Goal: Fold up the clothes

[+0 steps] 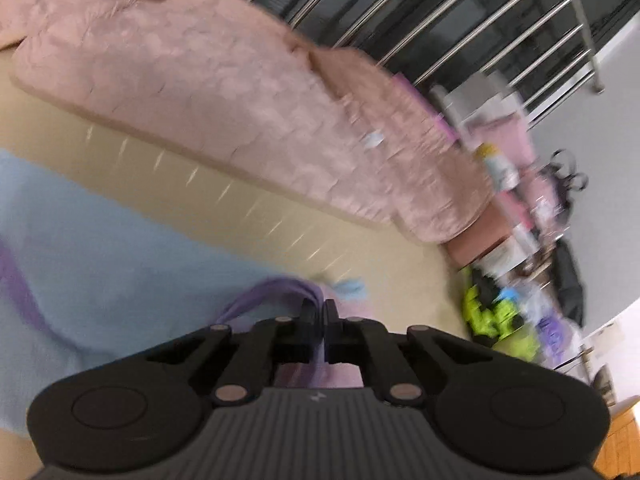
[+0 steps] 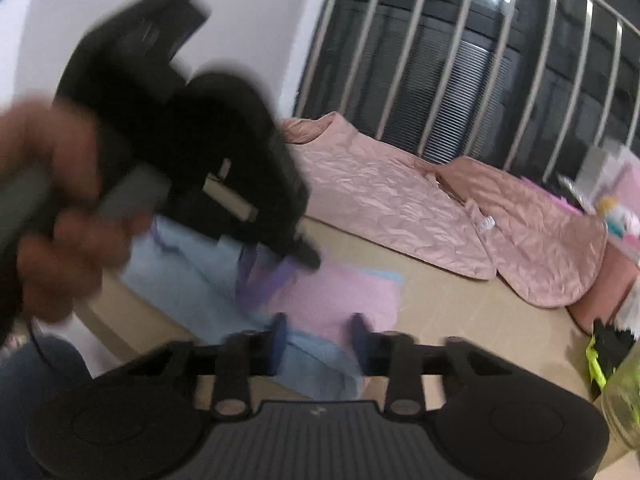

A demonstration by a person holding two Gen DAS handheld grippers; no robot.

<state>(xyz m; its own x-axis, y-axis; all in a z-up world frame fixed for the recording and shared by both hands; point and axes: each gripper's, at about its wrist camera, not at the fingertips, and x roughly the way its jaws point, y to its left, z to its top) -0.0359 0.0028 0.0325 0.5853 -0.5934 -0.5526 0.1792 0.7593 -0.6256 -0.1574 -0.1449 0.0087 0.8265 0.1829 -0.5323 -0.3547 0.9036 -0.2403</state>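
- Left wrist view: the left gripper [image 1: 319, 312] has its jaws clenched on the purple strap [image 1: 260, 300] of a light blue garment [image 1: 100, 264], which lies on the beige mat [image 1: 248, 184].
- Judged step: a fold in progress, the strap end being carried across.
- Right wrist view: the right gripper [image 2: 318, 336] hovers with jaws released above the garment's blue and pink cloth.
- Next, it likely needs to pinch a free edge.
- A pink quilt [image 2: 400, 200] lies beyond.

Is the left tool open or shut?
Shut. The left tool has its fingers pressed together, pinching the purple part of the blue garment.
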